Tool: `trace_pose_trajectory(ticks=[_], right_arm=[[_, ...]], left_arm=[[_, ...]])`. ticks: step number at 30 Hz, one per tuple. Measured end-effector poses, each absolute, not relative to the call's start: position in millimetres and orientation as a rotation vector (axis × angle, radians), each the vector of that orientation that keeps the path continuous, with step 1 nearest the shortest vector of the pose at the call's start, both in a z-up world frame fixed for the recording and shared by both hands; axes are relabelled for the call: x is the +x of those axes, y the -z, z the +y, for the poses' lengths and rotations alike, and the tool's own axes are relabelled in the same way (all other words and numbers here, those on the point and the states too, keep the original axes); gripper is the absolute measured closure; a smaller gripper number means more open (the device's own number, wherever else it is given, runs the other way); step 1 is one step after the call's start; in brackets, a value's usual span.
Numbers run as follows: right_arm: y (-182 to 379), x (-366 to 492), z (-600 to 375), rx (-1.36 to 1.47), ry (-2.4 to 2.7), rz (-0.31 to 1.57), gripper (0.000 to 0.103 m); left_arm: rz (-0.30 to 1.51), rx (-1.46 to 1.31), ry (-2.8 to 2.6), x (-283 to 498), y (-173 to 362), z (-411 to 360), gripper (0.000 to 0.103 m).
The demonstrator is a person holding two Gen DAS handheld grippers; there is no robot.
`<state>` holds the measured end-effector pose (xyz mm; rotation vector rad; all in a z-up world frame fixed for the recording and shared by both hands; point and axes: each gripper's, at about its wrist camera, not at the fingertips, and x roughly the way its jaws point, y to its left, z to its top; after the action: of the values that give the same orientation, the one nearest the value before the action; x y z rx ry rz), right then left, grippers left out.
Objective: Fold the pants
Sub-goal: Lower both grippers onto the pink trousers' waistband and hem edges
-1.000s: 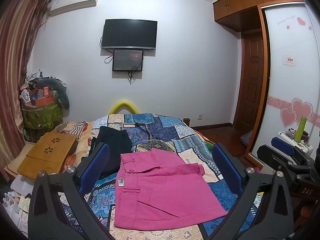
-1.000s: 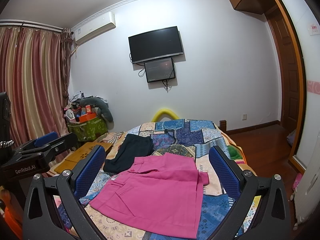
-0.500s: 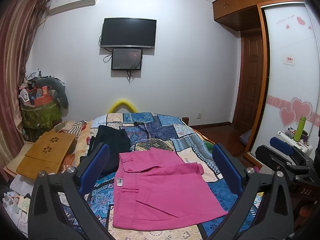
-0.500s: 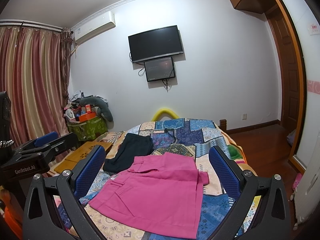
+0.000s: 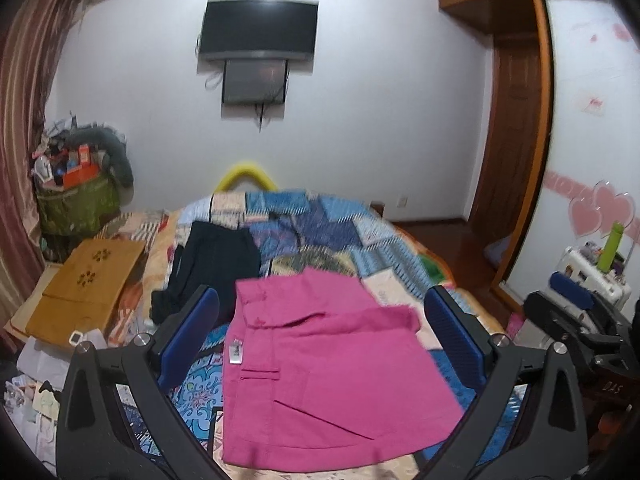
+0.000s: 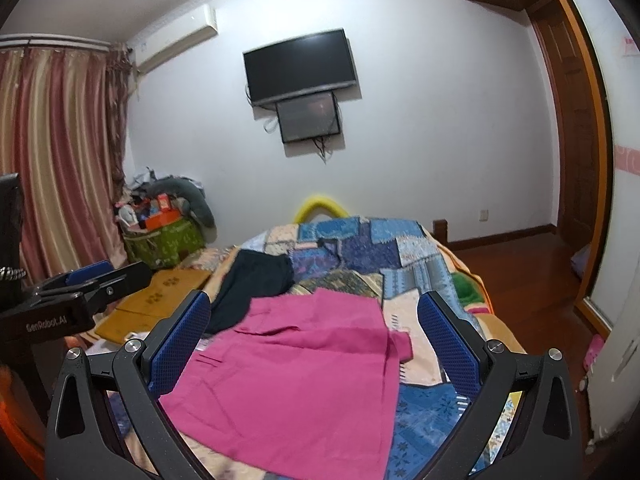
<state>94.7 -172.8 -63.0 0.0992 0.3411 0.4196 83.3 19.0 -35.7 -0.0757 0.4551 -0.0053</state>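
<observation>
Pink pants [image 5: 320,368], already folded compactly, are shown flat on the patchwork bed [image 5: 312,224]. Left gripper [image 5: 320,340] and right gripper [image 6: 316,344] are held above, fingers spread and empty. A further fold would require an edge to be gripped.

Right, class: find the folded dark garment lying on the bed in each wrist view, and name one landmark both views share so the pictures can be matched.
Left wrist view: the dark garment lies left of centre, behind and left of the pink pants.
Right wrist view: the dark garment lies left of centre, behind the pink pants' upper left corner.
Shared landmark: the wall-mounted TV above the bed.
</observation>
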Motion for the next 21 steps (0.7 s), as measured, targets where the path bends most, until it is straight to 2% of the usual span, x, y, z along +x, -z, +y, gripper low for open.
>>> trace_pose_trajectory(ticks=[14,16,18,20,21], right_arm=[[141,195,-186,0.063,-0.421,0.642,0.000],[150,207,-186,0.054,-0.431,0.688,0.001],[157,219,-186,0.042,-0.450,0.723,0.007],[163,230,-185,0.034,-0.467,0.753,0.012],[166,235,-184,0.034,-0.476,0.770,0.016]], left_arm=[[0.901,-0.050,0.015,222,132,72,0.000],[0.949,-0.035,0.006,237,146,81,0.000],[0.991,-0.045,0.014,249,157,89,0.000],[1.034,-0.055,0.023,261,167,96,0.006],[1.058,-0.058,0.025,265,171,98,0.014]])
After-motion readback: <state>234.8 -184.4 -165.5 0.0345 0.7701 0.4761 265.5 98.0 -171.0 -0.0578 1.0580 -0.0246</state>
